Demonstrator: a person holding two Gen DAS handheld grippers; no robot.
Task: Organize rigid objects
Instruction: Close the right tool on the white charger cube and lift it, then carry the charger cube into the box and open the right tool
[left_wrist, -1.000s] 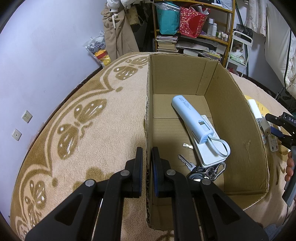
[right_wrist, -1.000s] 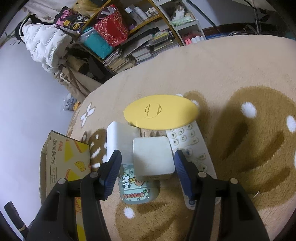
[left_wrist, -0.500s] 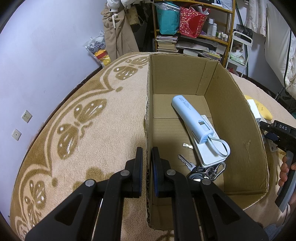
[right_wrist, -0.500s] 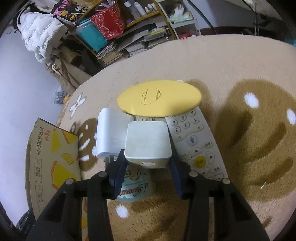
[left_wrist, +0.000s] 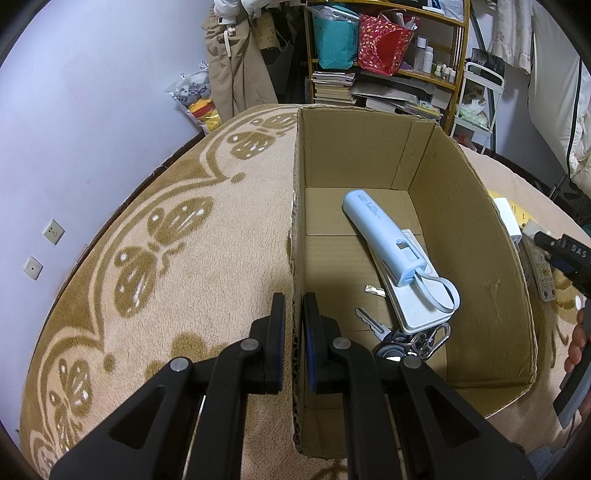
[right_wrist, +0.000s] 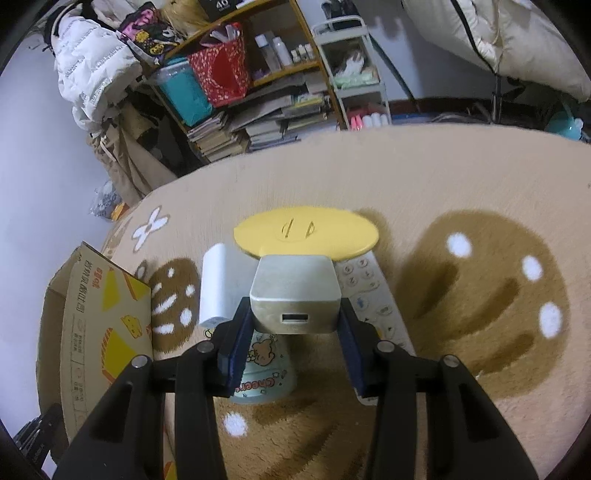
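Since a moment ago the right tongs (right_wrist: 295, 328) have closed on the white charger cube (right_wrist: 295, 297) and raised it above the rug (right_wrist: 461, 206), while the left tongs (left_wrist: 293, 314) stay clamped on the cardboard box (left_wrist: 476, 236) wall.

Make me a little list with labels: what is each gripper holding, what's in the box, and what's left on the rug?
left gripper: shut on the box wall
right gripper: shut on the white charger
in box: blue power bank, white slab under it, keys
on rug: yellow disc, remote, white block, cartoon tin
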